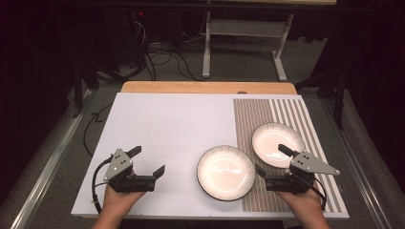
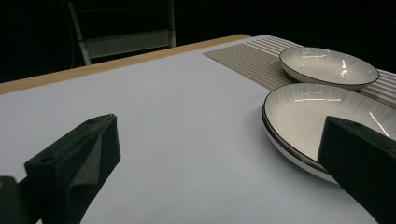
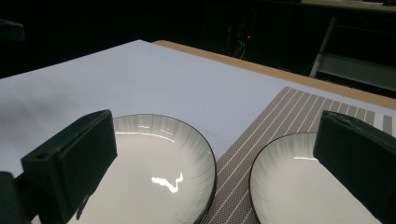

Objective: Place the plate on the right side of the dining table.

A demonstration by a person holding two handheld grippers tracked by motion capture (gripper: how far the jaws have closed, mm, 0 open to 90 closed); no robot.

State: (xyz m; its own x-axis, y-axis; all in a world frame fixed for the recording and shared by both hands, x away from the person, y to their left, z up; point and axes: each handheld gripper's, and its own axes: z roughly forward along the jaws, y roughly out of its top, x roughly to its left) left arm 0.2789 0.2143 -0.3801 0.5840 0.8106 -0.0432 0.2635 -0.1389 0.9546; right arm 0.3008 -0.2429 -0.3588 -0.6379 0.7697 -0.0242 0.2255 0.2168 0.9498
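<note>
Here both hand-held grippers gape empty: right hand-held gripper [image 1: 271, 159] between two ribbed white plates [image 1: 225, 172], left hand-held gripper [image 1: 147, 161] over bare worktop [image 1: 172, 124].

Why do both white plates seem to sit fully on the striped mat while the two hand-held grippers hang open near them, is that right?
Not quite. Only the farther plate sits fully on the striped mat. The nearer plate lies mostly on the white table surface, just overlapping the mat's edge, as the high view shows. The rest holds: the left hand-held gripper and right hand-held gripper are both open.
</note>
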